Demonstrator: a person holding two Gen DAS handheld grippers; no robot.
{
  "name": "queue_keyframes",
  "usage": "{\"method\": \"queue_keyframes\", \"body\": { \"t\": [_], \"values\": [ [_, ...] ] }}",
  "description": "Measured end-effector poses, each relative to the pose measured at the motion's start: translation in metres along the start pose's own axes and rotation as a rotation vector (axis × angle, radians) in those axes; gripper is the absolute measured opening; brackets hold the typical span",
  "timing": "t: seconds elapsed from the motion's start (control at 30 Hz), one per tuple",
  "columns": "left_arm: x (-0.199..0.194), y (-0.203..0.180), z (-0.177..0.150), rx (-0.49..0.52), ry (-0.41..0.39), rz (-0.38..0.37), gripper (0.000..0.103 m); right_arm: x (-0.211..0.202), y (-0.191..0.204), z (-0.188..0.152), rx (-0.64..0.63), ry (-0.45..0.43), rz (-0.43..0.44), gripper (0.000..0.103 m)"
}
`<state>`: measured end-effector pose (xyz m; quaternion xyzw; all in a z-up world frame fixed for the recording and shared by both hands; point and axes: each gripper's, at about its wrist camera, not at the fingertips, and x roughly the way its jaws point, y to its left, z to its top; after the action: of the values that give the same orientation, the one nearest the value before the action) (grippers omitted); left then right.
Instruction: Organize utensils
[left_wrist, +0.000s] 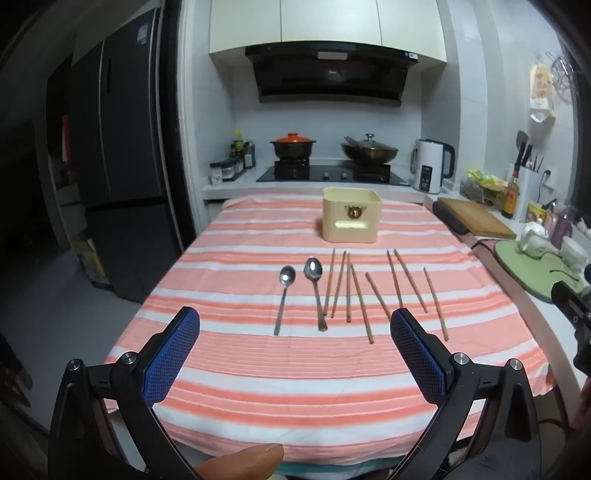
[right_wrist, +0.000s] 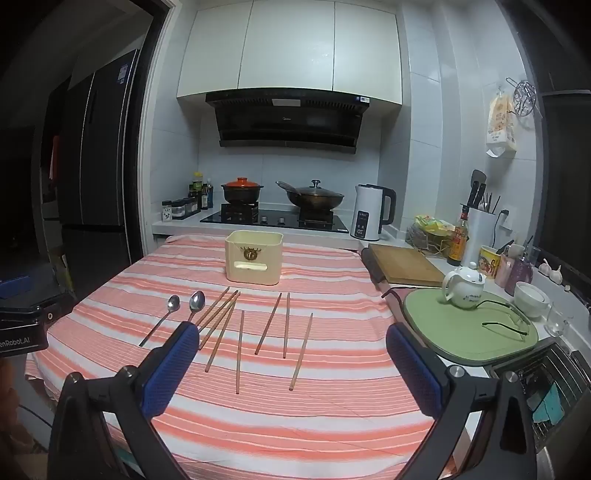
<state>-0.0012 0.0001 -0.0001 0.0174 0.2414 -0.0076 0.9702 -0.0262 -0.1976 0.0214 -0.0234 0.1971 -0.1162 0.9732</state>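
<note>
The left tool (left_wrist: 295, 347) hangs over the near part of the counter (left_wrist: 258, 387), its blue pads spread wide with nothing between them but striped cloth. The right tool (right_wrist: 291, 360) stands the same way, jaws fully apart and empty, also above the near edge of the pink-and-white striped cloth (right_wrist: 332, 424).

The utensils lie loose on the cloth beyond both tools. Two metal spoons sit side by side on the left: the smaller spoon (left_wrist: 283, 295) furthest left, the larger spoon (left_wrist: 316, 288) just beside it, both with bowls pointing away towards the stove. To their right lie eight wooden chopsticks (left_wrist: 349, 291), roughly lengthwise but fanned at slightly different angles; four sit close together next to the larger spoon, the other four more spread out towards the right. In the right wrist view the tip of the left-hand blue pad (right_wrist: 173, 365) overlaps the handle end of one spoon and the near ends of the closest sticks, though it cannot be told whether anything touches.

Behind the utensils, near the far side of the counter, a cream-coloured square holder (left_wrist: 351, 218) stands upright with its open top showing. Nothing visible is inside it

A fingertip (left_wrist: 243, 461) shows at the bottom edge of the left wrist view
</note>
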Motion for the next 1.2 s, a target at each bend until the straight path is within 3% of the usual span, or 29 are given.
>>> {"method": "queue_keyframes", "body": {
  "t": [1.2],
  "values": [
    [0.008,0.009,0.001,-0.041,0.060,0.004,0.103,0.005,0.001,-0.005,0.003,0.015,0.014,0.103]
  ]
}}
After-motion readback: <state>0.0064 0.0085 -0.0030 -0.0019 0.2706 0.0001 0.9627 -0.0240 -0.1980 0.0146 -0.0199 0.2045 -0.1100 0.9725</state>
